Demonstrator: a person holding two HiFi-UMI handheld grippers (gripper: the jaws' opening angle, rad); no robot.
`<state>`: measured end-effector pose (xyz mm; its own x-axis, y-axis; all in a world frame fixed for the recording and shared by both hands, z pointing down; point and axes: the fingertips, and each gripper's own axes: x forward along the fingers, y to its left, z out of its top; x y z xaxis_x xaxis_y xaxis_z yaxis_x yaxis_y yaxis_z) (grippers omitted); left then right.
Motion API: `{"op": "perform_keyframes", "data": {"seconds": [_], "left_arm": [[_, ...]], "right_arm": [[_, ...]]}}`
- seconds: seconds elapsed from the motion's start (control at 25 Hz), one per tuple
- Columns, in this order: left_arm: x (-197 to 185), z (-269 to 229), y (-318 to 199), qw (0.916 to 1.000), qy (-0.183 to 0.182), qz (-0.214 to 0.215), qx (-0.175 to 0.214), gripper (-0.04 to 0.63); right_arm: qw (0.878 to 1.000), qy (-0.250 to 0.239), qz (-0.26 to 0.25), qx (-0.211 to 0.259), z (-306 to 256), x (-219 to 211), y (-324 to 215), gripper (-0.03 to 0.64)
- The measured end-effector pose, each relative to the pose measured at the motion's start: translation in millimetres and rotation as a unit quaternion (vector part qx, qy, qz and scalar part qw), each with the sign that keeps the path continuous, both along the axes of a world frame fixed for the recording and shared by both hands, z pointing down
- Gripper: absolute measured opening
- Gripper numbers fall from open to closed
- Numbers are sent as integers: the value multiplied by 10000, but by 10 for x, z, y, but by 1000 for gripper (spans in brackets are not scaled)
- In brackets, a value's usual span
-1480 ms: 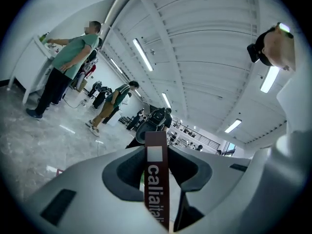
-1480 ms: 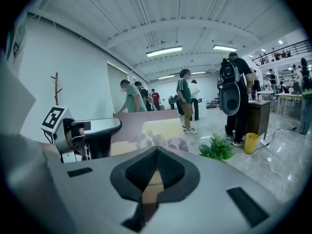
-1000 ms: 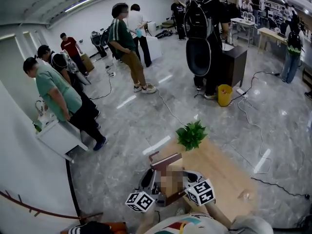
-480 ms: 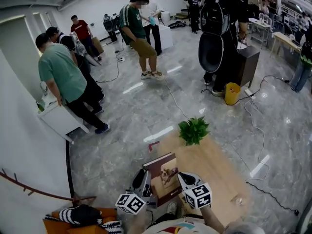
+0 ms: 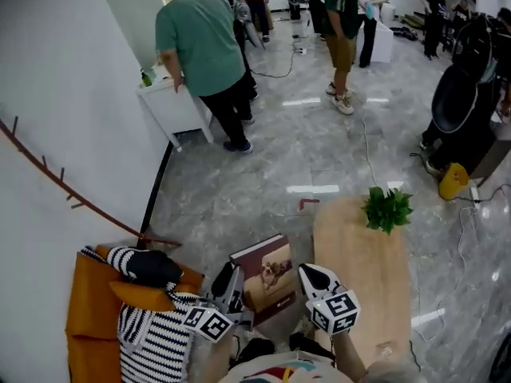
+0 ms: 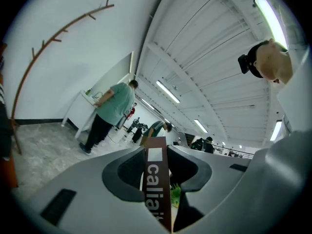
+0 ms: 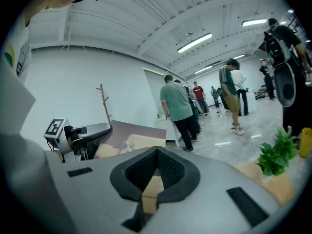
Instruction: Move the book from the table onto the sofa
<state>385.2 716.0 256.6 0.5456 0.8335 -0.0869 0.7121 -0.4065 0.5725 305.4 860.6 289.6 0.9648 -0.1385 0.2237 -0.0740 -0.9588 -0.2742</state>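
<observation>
Head view shows you hold the book (image 5: pixel 267 276) off the table (image 5: pixel 363 254), left gripper (image 5: pixel 231 282) and right gripper (image 5: pixel 310 278) both clamped on its edges, short of the sofa (image 5: pixel 86 313); by my judgement, setting it down there is left.

Bright, even light fr ceiling strips (image 6: pixel 267 21); glare on floor (image 5: pixel 313 188); fisheye warp at edges, slight blur

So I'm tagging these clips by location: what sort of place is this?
Probably a big open lab or workshop hall: polished grey floor, cables trailing across it, ceiling strip lights, several people standing about.
</observation>
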Motion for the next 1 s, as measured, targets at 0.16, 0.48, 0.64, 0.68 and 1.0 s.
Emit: {"op": "perform_keyframes", "data": {"seconds": [0.16, 0.48, 0.64, 0.68, 1.0], "left_arm": [[116, -89, -1011, 9951, 41, -954, -266, 149], [-183, -285, -3428, 9613, 324, -2655, -652, 149], [-563, -317, -4661, 9243, 454, -3744, -586, 149], [-696, -318, -4968, 9120, 473, -4036, -569, 149], [-1804, 19, -6585, 7855, 190, -6163, -523, 149]], "right_arm": [[9952, 209, -914, -285, -230, 328, -849, 7], [9591, 434, -2728, -615, -465, 488, -3275, 7], [9205, 530, -3815, -657, -540, 399, -4492, 8], [9097, 516, -4063, -682, -537, 355, -4768, 8], [8200, 192, -5671, -751, -281, 169, -6179, 8]]}}
